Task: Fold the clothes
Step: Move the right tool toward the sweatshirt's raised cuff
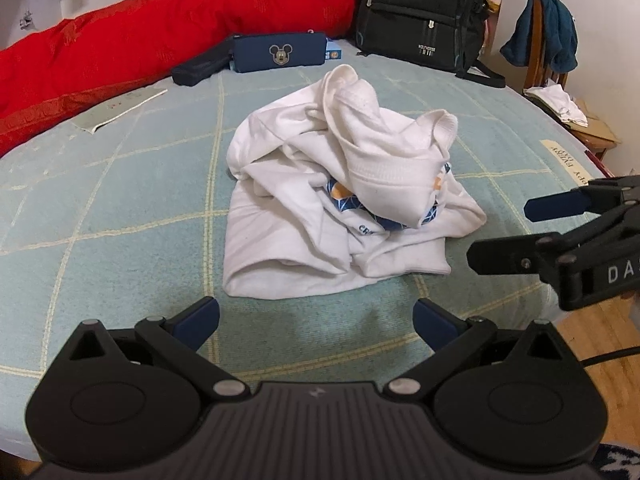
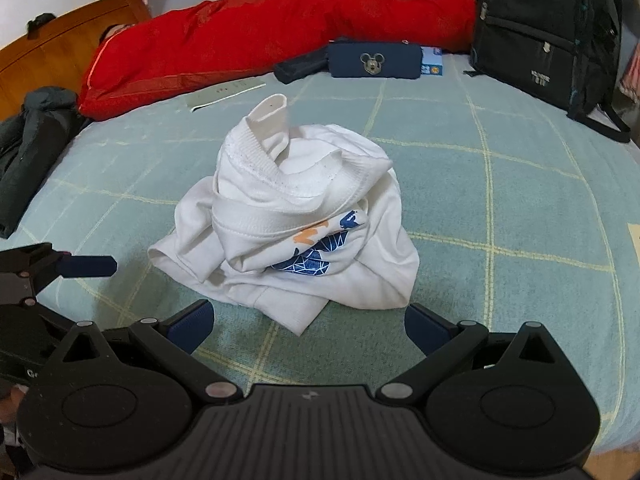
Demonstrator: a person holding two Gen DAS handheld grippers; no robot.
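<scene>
A white sweatshirt [image 1: 320,204] with a blue and orange print lies crumpled in a heap in the middle of the bed [image 1: 120,208]. It also shows in the right wrist view [image 2: 296,224]. My left gripper [image 1: 316,322] is open and empty, just short of the heap's near edge. My right gripper [image 2: 308,326] is open and empty, its jaws either side of the heap's near corner. The right gripper also shows at the right edge of the left wrist view [image 1: 512,232], beside the heap. The left gripper shows at the left edge of the right wrist view [image 2: 72,268].
A red quilt [image 1: 140,40] runs along the far side. A black backpack [image 1: 420,12], a navy Mickey pouch [image 1: 280,54], a black case [image 1: 200,66] and a paper booklet [image 1: 120,110] lie at the back. A wooden chair with clothes [image 1: 548,40] stands right of the bed. Dark clothing [image 2: 28,148] lies left.
</scene>
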